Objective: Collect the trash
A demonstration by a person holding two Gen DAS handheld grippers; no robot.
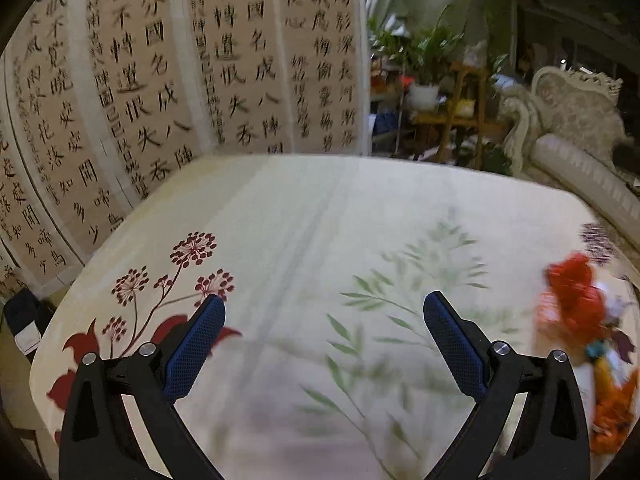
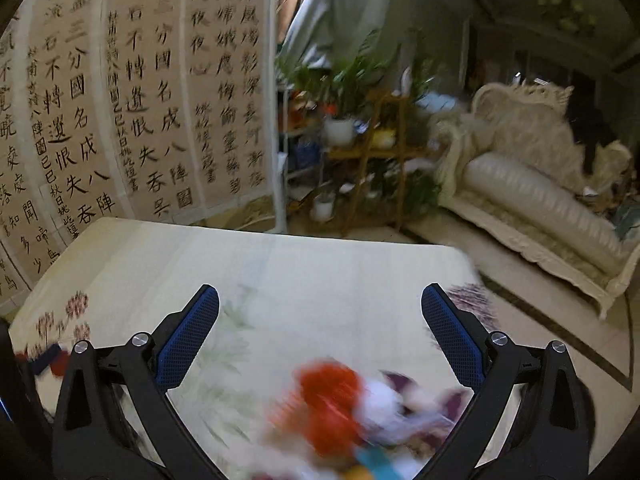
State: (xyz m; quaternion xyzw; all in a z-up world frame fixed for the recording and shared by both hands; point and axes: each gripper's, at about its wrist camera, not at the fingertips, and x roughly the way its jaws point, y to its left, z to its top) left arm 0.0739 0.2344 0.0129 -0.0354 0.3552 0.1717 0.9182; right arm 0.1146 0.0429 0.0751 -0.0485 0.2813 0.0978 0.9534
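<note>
A blurred heap of trash (image 2: 340,404), red, orange, white and teal wrappers, lies on the table (image 2: 320,280) covered with a cream floral cloth. In the right wrist view it sits low between the two fingers of my right gripper (image 2: 320,312), which is open and empty above it. In the left wrist view the same heap (image 1: 580,320) lies at the far right edge, to the right of my left gripper (image 1: 324,312), which is open and empty over bare cloth (image 1: 300,240).
A folding screen with Chinese calligraphy (image 1: 160,80) stands behind the table. Potted plants on a wooden stand (image 2: 372,136) and a cream sofa (image 2: 540,184) lie beyond the table's far right edge. A dark object (image 1: 24,320) sits left of the table.
</note>
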